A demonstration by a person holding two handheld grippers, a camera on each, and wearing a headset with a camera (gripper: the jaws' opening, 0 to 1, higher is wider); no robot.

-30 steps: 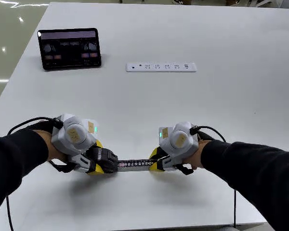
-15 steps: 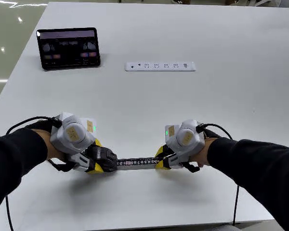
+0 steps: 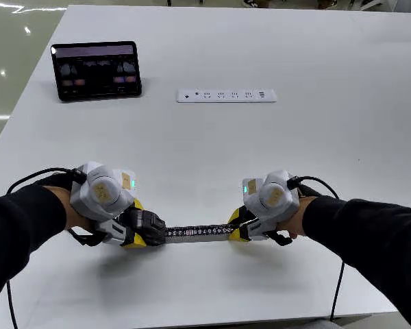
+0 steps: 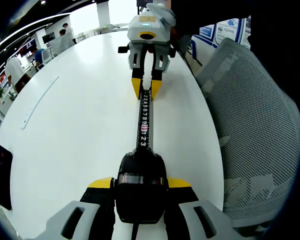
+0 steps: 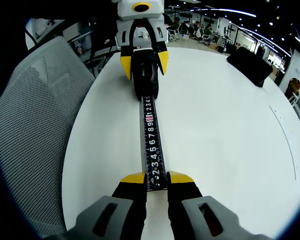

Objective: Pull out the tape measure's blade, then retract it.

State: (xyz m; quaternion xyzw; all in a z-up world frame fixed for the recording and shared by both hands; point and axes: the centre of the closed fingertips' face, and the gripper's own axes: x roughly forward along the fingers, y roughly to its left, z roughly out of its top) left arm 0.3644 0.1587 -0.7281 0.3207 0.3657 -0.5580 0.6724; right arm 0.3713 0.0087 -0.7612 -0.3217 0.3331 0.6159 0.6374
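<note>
A black tape measure case [image 3: 145, 227] [image 4: 141, 187] [image 5: 144, 72] lies near the table's front edge, with my left gripper [image 3: 131, 233] [image 4: 141, 186] shut on it. Its numbered blade [image 3: 198, 232] [image 4: 144, 117] [image 5: 151, 142] runs flat along the table to the right. My right gripper [image 3: 237, 232] [image 5: 156, 179] is shut on the blade's end, yellow fingertips pinching the hook. The two grippers face each other, each visible in the other's view.
A dark tablet [image 3: 96, 70] stands at the back left and a white power strip [image 3: 226, 96] lies at the back centre of the white table [image 3: 212, 151]. A grey mesh chair [image 4: 250, 145] [image 5: 35, 130] stands beside the table's front edge.
My right gripper has moved to the right with the blade's end, so more blade shows. The left gripper and case have stayed put.
</note>
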